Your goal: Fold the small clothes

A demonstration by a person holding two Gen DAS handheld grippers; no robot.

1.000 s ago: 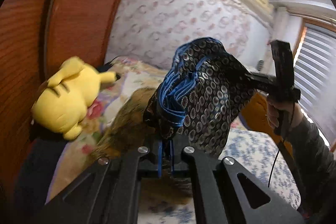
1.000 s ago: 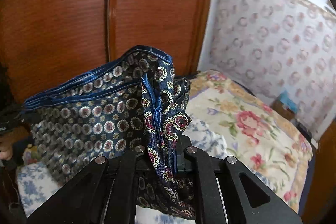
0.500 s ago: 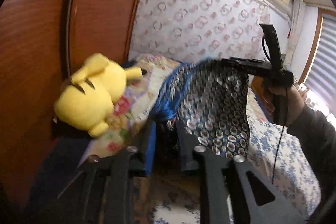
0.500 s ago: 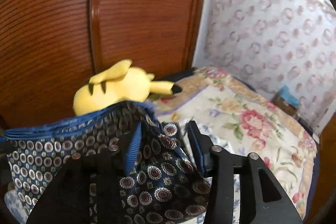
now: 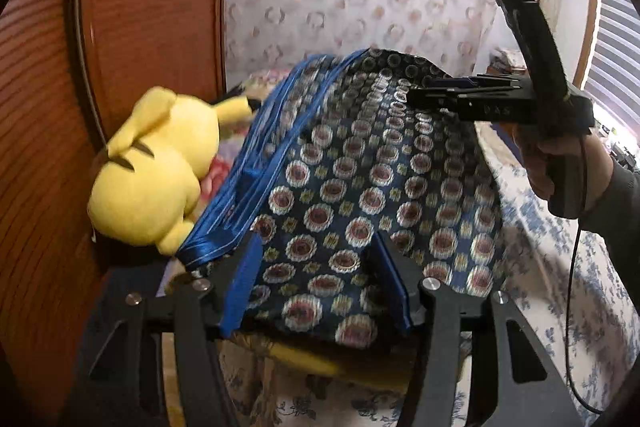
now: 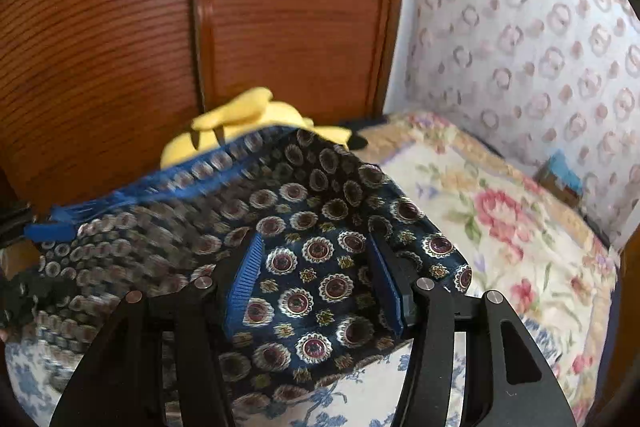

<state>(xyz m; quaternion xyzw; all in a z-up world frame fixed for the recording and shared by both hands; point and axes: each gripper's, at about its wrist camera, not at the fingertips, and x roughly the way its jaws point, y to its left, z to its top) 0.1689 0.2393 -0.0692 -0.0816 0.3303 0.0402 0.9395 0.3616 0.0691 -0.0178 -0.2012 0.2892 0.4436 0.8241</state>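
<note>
A dark blue garment (image 5: 360,179) with round medallion print and a bright blue waistband hangs blurred over the bed. In the left wrist view my left gripper (image 5: 316,251) is open, its blue-padded fingers wide apart with the cloth draped between and over them. In the right wrist view my right gripper (image 6: 316,255) is open too, and the same garment (image 6: 312,247) lies loosely across its spread fingers. The right gripper also shows in the left wrist view (image 5: 420,89), level, at the garment's upper edge.
A yellow plush toy (image 5: 156,167) lies on the floral bedspread (image 6: 500,227) against the brown wooden wardrobe (image 6: 200,27). A blue-and-white flowered sheet (image 5: 580,287) covers the near bed. Patterned wallpaper (image 6: 540,47) stands behind, a window blind (image 5: 620,39) at the right.
Both grippers, shut on the garment a second ago, have opened wide. The garment has dropped and spread lower, motion-blurred.
</note>
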